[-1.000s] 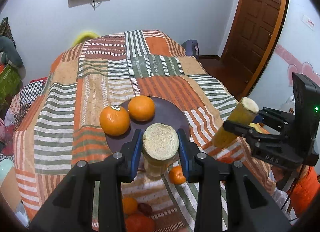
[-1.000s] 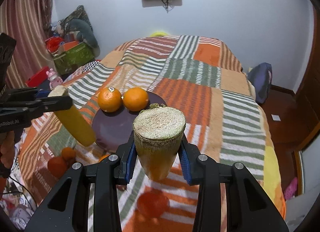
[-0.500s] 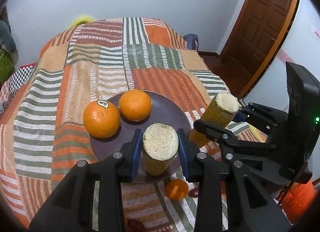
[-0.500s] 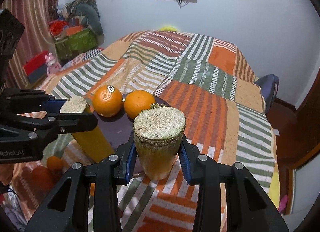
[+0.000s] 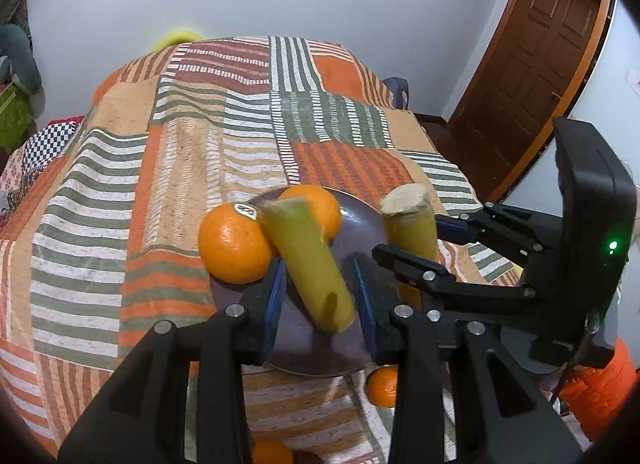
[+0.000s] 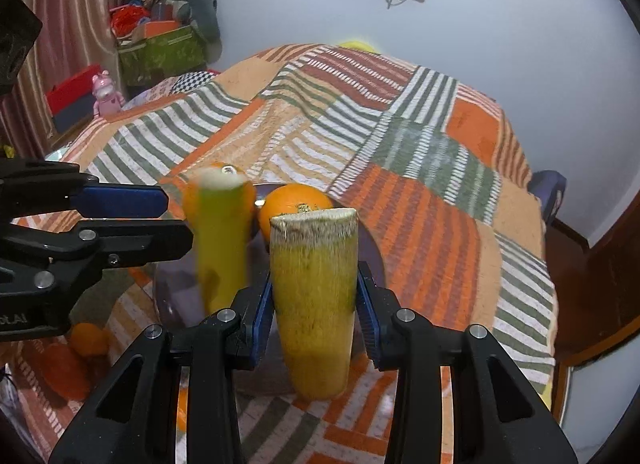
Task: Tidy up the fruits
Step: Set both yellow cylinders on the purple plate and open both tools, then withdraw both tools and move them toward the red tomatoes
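A dark plate (image 5: pixel 360 219) lies on the striped bedspread with two oranges (image 5: pixel 234 248) (image 5: pixel 316 209) at its far left. My left gripper (image 5: pixel 320 296) is open over the plate. A yellow-green sugarcane piece (image 5: pixel 312 268) is blurred between its pads, tilted, its top against the oranges. It also shows in the right wrist view (image 6: pixel 220 240), beside the left gripper (image 6: pixel 160 219). My right gripper (image 6: pixel 316 312) is shut on a second sugarcane piece (image 6: pixel 314 304), held upright over the plate's near right edge (image 6: pixel 372 248); it shows in the left wrist view too (image 5: pixel 412 232).
Small oranges (image 5: pixel 382 386) (image 5: pixel 272 452) and red-orange fruit (image 6: pixel 60 368) lie on the bedspread near the front edge. A brown door (image 5: pixel 536 75) is at the right. Boxes and a pink toy (image 6: pixel 105 93) stand left of the bed.
My left gripper has opened and let go of its sugarcane piece, which tips over onto the plate against the oranges. My right gripper has moved closer over the plate with its piece.
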Demonstrator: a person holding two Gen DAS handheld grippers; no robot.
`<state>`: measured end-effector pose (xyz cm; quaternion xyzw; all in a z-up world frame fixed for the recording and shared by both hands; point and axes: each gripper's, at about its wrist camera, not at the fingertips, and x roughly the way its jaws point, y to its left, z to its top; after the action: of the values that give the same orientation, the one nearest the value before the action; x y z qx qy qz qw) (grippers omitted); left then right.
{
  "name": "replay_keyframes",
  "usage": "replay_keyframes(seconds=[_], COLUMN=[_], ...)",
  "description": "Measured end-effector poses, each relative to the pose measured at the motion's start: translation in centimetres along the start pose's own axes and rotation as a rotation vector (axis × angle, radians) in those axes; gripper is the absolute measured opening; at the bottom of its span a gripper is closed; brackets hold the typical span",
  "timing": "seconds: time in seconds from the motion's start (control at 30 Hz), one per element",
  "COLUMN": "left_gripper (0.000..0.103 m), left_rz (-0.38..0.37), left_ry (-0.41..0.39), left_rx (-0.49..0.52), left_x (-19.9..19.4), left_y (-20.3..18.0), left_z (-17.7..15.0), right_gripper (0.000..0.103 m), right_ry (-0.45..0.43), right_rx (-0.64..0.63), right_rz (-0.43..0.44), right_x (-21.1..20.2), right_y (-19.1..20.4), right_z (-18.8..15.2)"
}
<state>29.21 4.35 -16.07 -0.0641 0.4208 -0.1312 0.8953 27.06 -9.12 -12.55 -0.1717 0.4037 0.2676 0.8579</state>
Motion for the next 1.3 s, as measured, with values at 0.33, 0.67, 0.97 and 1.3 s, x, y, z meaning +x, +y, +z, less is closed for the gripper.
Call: replay_keyframes(seconds=[0.33,0.67,0.97,1.3], left_gripper=[0.034,0.034,0.038,0.053], left_rz=[0.033,0.089,0.124,0.182], left_ry=[0.028,0.033,0.019,0.013], left_rx=[-0.004,0.037,0.033,0.03], left_x=[0.7,0.3,-2.1,-6.2], left_y=[1.6,1.5,1.4,1.1], left_z=[-0.6,-1.3,-1.8,-5.0], right_gripper=[0.035,0.035,0.038,0.044], right_ry=[0.04,0.07,0.023,-0.023], right_rx=[-0.015,0.036,0.057,0.131], right_rz=[0.029,0.036,0.037,0.025], right_x=[1.9,2.6,-0.7,-6.3], right_y=[1.3,0.4,0.0,-0.7], right_z=[0.6,1.0,0.2,-4.0])
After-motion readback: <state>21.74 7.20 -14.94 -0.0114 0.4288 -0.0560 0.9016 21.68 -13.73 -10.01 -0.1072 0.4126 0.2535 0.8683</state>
